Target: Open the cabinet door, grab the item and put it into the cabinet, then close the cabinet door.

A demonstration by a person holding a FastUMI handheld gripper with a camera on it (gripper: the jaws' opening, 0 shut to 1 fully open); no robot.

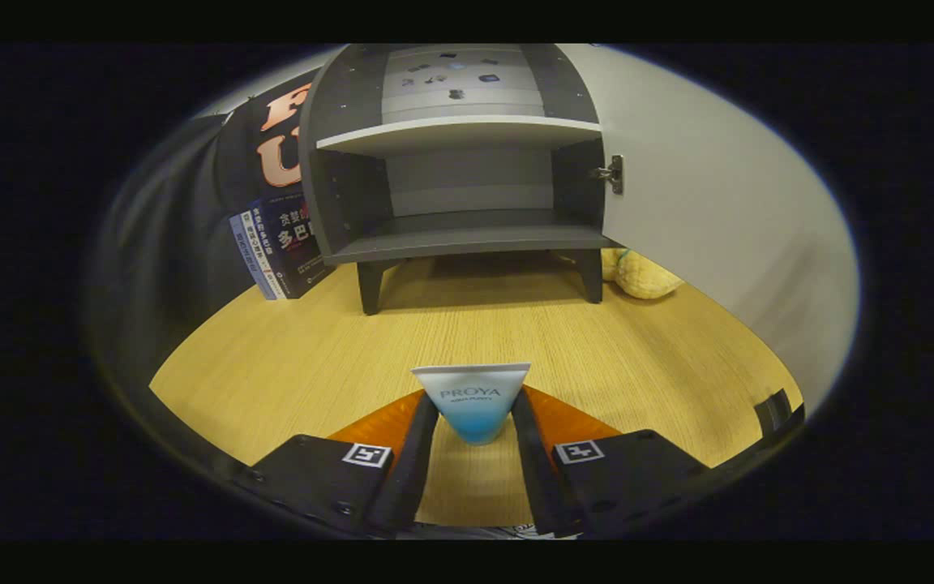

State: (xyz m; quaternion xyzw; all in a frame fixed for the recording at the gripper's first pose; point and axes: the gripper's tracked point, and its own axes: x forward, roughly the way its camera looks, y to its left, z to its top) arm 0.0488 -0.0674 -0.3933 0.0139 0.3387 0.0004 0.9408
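Holding the tube between both fingers, my hand-held gripper is closed on it, just above the wooden counter. Beyond the fingers I see the cabinet with its door swung wide open. A yellow toy lies beside the cabinet, and a book leans on its other side.

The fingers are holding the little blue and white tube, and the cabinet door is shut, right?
Not quite. The gripper does have its fingers pressed on either side of the blue and white tube, but the cabinet door is open, not shut. In the gripper view it is swung out to the right, and both shelves of the cabinet show beyond the tube.
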